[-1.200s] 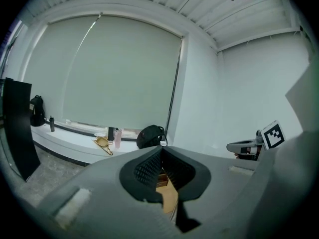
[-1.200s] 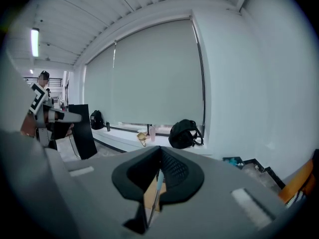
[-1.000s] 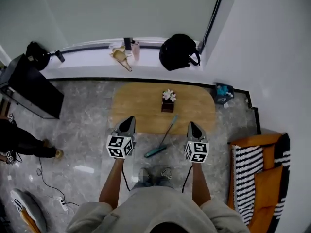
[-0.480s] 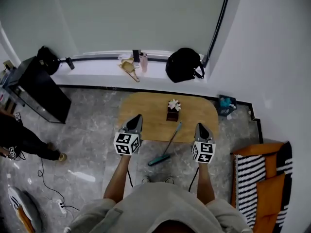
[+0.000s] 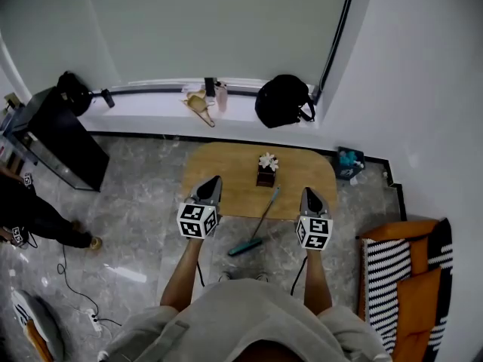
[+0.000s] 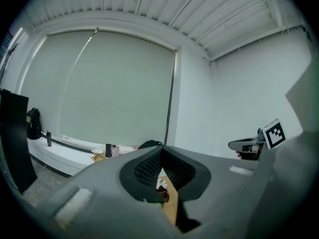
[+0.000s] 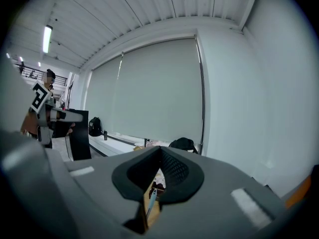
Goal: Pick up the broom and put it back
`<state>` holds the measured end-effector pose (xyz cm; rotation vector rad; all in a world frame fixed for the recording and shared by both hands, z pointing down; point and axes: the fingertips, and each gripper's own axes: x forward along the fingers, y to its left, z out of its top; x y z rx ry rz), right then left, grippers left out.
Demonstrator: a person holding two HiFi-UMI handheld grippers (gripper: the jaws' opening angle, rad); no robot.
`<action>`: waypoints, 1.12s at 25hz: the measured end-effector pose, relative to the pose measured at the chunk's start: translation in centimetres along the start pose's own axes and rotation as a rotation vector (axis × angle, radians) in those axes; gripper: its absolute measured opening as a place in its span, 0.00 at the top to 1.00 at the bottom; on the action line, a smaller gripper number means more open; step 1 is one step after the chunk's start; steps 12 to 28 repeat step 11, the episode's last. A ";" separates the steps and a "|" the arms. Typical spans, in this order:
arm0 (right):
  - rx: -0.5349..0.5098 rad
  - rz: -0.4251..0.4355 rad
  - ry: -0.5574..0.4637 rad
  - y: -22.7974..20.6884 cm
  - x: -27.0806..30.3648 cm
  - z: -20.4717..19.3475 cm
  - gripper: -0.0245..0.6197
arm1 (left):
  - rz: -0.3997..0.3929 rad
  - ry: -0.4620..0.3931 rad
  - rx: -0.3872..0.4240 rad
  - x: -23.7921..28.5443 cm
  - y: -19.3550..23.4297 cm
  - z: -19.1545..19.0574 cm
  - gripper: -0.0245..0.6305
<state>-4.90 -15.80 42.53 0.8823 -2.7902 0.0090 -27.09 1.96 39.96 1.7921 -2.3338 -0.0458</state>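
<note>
Teal broom (image 5: 260,221) lies low between the left tongs (image 5: 213,180) and right tongs (image 5: 308,193).

Lit evenly and softly indoors, without hard shadows. Draws part of the light from a ceiling strip light (image 7: 47,39), glowing in right gripper view. Shows faint glare patches on the glossy floor (image 5: 130,273). Bends walls strongly toward edges, fisheye. Darkens to black corners in both gripper views; blurs nearest foreground there. Renders head view sharp.

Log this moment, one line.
left claw: shut, empty | right claw: shut, empty | broom: untouched, by table
</note>
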 end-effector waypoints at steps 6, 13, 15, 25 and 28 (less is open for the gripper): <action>-0.004 0.007 -0.002 0.4 0.3 0.1 0.96 | -0.002 -0.008 0.005 -0.1 0.1 0.3 0.96; -0.004 0.011 0.004 0.6 0.5 0.2 0.96 | -0.002 -0.012 0.008 -0.1 0.0 0.7 0.96; -0.004 0.011 0.004 0.6 0.5 0.2 0.96 | -0.002 -0.012 0.008 -0.1 0.0 0.7 0.96; -0.004 0.011 0.004 0.6 0.5 0.2 0.96 | -0.002 -0.012 0.008 -0.1 0.0 0.7 0.96; -0.004 0.011 0.004 0.6 0.5 0.2 0.96 | -0.002 -0.012 0.008 -0.1 0.0 0.7 0.96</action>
